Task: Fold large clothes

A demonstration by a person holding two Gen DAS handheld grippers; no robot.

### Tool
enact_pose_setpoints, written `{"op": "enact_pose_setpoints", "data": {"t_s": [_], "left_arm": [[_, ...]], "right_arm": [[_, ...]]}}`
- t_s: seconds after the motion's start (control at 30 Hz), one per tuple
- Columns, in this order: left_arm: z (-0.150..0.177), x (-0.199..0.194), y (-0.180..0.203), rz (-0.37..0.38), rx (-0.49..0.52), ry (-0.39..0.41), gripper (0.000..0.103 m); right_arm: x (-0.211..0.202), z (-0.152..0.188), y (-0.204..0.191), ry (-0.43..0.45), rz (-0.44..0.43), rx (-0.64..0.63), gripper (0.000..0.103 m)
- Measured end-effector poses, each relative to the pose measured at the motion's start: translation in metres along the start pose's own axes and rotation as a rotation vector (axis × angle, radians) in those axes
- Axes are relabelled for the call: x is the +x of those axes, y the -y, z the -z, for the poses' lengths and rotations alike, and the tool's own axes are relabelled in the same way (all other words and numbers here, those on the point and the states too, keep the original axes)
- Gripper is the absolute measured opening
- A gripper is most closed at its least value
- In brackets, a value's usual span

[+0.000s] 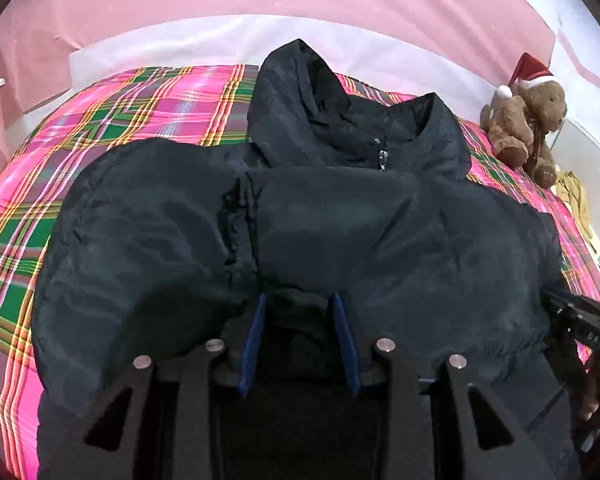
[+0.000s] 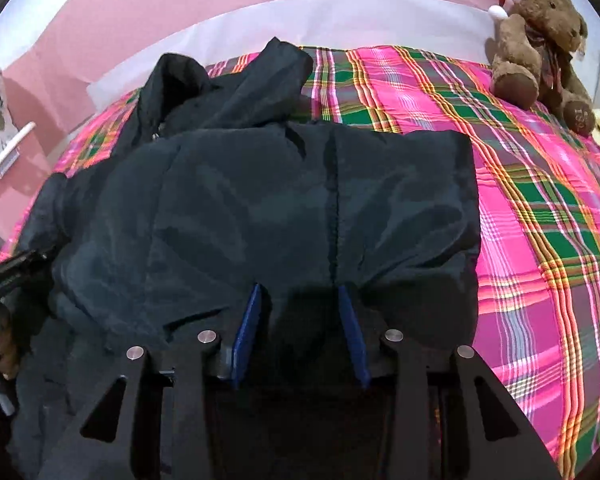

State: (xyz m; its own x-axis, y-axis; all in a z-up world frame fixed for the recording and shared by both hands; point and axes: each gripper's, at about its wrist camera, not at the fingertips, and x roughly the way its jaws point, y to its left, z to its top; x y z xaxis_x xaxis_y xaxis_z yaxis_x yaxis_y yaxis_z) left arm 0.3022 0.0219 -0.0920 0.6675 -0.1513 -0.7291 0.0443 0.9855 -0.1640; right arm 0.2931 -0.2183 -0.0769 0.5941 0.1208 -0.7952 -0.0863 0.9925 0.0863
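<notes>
Broadly, a plaid bed (image 2: 540, 200) carries the dark puffy jacket (image 1: 300, 216), its hem already doubled up toward the hood. Both grippers, left (image 1: 299, 304) and right (image 2: 302, 296), have jaws part-closed on bunched, slick padded fabric at the folded edge. Next, probably lay it flat and let go. A plush bear (image 2: 540, 40) sits apart.

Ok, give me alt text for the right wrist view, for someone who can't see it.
The right gripper holds a bunched fold of a dark hooded jacket between its blue pads, the jacket spread over a pink and green plaid bedspread. A brown teddy bear in a Santa hat sits at the far right, and the left gripper shows at the left edge.
</notes>
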Motion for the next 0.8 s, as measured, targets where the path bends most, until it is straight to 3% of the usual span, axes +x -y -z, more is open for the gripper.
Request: {"op": "enact_pose_setpoints", "data": {"t_s": [0.27, 0.43, 0.57, 0.8], "left_arm": [[-0.002, -0.008, 0.006, -0.023, 0.022, -0.001, 0.038], [-0.007, -0.047, -0.006, 0.019, -0.018, 0.006, 0.037], [-0.013, -0.082, -0.014, 0.027, -0.03, 0.044, 0.038], [-0.031, -0.129, -0.015, 0.058, -0.019, 0.095, 0.044]], "right_arm": [[-0.007, -0.001, 0.0, 0.008, 0.02, 0.005, 0.041], [-0.051, -0.008, -0.002, 0.051, 0.024, 0.014, 0.041], [-0.083, -0.012, -0.009, 0.097, -0.013, 0.017, 0.054], [-0.124, -0.03, -0.033, 0.166, -0.091, 0.029, 0.055]]}}
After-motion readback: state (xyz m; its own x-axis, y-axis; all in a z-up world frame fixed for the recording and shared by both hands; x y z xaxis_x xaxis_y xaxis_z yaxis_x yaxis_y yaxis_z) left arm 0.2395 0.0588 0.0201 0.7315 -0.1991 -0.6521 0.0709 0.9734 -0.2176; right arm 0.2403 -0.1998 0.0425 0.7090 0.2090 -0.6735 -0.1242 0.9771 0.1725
